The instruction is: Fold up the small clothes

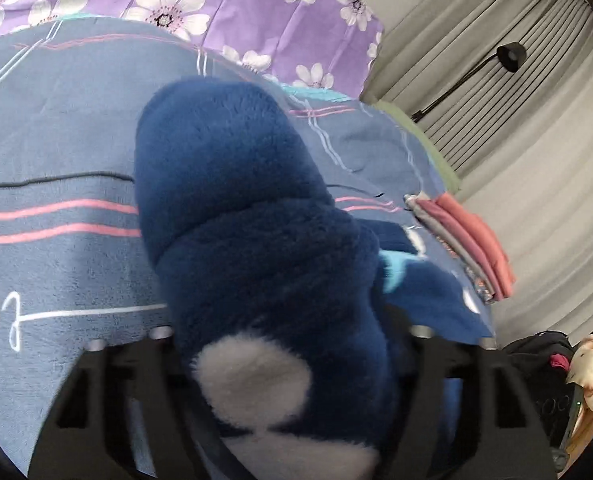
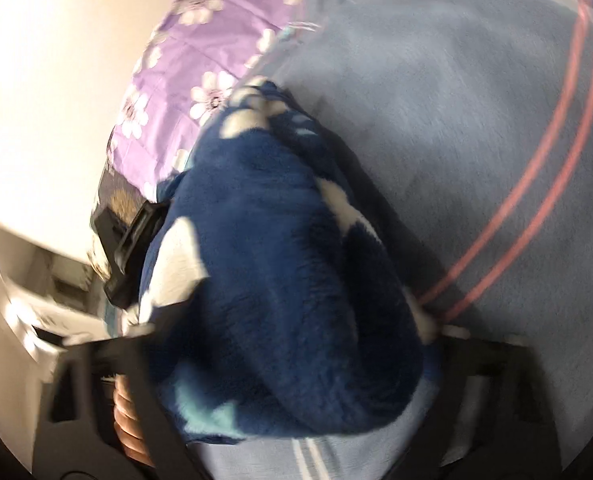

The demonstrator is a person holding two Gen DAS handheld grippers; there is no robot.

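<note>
The blue fleece (image 1: pixel 256 232), dark and plushy with white patches, is seen at the centre of both views, bunched into a thick roll and held above the blue blanket (image 1: pixel 56 140) that covers the bed. In the left wrist view the fleece is wedged between the fingers of the left gripper (image 1: pixel 292 364), which are clamped on its lower end at the bottom of the frame. In the right wrist view, which is blurred, the other end is gripped likewise by the right gripper (image 2: pixel 296 364), and the left gripper is seen at centre left, pressed against the fleece. The garment is judged to be mid-fold: it is doubled over but neither flattened nor laid down. A stack (image 1: pixel 472 244) of folded clothes, pink and grey, is seen at the right of the left view, at the blanket's edge, so earlier pieces appear done. A purple flowered sheet (image 1: pixel 280 20) fills the upper part, grey curtains (image 1: pixel 516 100) the right.
</note>
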